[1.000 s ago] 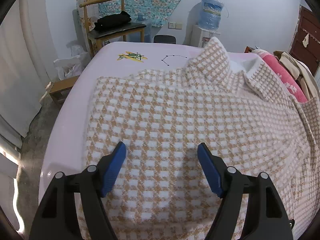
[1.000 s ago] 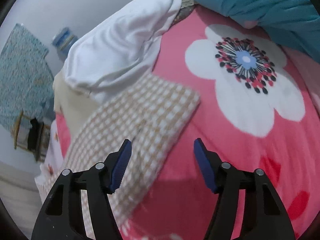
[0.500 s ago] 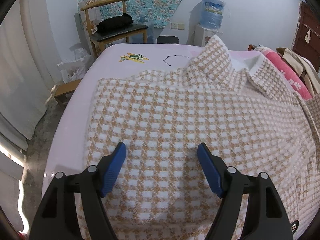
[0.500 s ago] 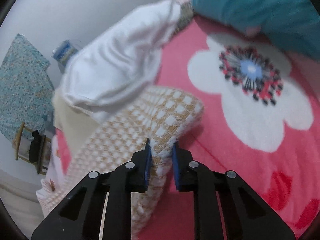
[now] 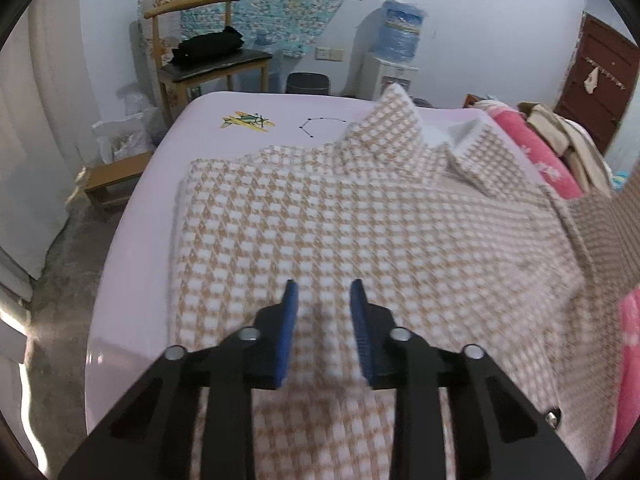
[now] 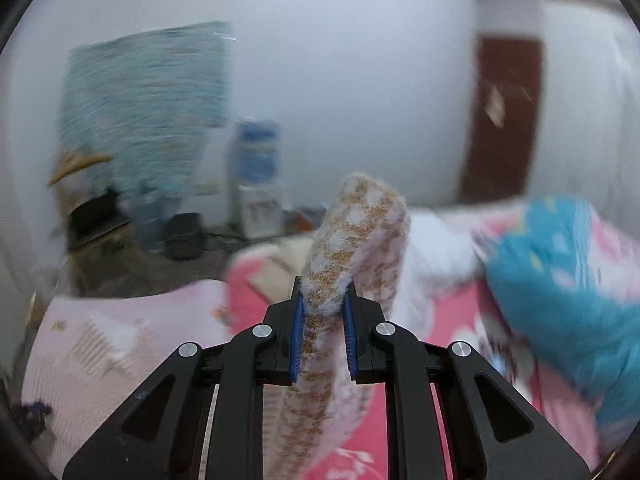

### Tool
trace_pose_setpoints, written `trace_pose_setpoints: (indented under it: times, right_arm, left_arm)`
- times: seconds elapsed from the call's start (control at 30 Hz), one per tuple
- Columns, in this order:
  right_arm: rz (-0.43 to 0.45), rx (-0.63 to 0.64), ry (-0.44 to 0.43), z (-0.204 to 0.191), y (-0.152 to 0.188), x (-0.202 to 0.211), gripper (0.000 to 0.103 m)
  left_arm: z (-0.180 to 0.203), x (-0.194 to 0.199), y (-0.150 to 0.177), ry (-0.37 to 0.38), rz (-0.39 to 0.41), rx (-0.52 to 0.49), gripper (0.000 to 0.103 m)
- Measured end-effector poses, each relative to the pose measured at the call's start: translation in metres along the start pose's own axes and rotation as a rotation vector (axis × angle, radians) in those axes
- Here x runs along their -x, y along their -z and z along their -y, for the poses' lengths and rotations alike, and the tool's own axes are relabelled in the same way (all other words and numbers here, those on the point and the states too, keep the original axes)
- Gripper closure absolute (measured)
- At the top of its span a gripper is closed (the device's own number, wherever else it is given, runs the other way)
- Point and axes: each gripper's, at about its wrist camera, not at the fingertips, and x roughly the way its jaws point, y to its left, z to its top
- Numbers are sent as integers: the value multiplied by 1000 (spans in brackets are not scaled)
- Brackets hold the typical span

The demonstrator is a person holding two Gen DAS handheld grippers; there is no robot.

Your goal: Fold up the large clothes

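A large tan-and-white checked garment (image 5: 360,216) lies spread on a pale pink bed (image 5: 132,272). My left gripper (image 5: 324,300) hovers low over its near part, jaws half closed with a gap between them, fabric bunched below; no grip shows. My right gripper (image 6: 323,308) is shut on the garment's sleeve end (image 6: 352,236) and holds it lifted, the cuff sticking up past the blue pads (image 6: 297,336). That raised sleeve shows at the right edge of the left wrist view (image 5: 612,240).
A pink floral blanket (image 6: 452,320), a blue cloth (image 6: 560,288) and white clothes (image 6: 440,248) lie on the bed's right side. Beyond the bed stand a wooden chair (image 5: 208,56), a water dispenser (image 5: 394,60) and a dark bin (image 5: 308,82). A brown door (image 5: 596,80) is at far right.
My right gripper closed on the sleeve end and lifted it off the pink blanket, swinging up toward the room. My left gripper's jaws narrowed from wide open over the garment.
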Motion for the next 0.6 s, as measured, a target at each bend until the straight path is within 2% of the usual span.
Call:
trace_pose_setpoints:
  times: [0.1, 0.13, 0.17, 0.2, 0.23, 0.3, 0.37, 0.47, 0.53, 0.6]
  right_arm:
    - [40, 105, -113, -75, -11, 25, 87]
    - [40, 124, -165, -100, -12, 30, 84]
    - [27, 138, -253, -132, -10, 35, 81]
    - [12, 146, -321, -154, -6, 37, 72]
    - [-10, 159, -401, -177, -1, 38, 51]
    - [-71, 193, -601, -227, 18, 38, 26]
    - [-156, 240, -737, -264, 43, 33, 26]
    - [-266, 247, -795, -278, 70, 16, 26]
    - [-299, 221, -765, -264, 80, -1, 26]
    - [-328, 147, -694, -227, 84, -27, 26]
  left_arm:
    - [-6, 20, 7, 38, 20, -4, 82]
    - [-9, 27, 10, 49, 24, -6, 82]
    - [-13, 33, 14, 68, 23, -6, 82]
    - [-15, 37, 17, 80, 18, -4, 82]
    - [-19, 42, 21, 95, 10, 1, 82]
    - [-28, 49, 30, 140, -8, 12, 82]
    - [-38, 57, 40, 194, -23, 18, 82]
    - [-49, 65, 48, 270, -34, 16, 81]
    - [-52, 65, 47, 305, -30, 17, 78]
    - [-56, 62, 40, 319, -17, 44, 75]
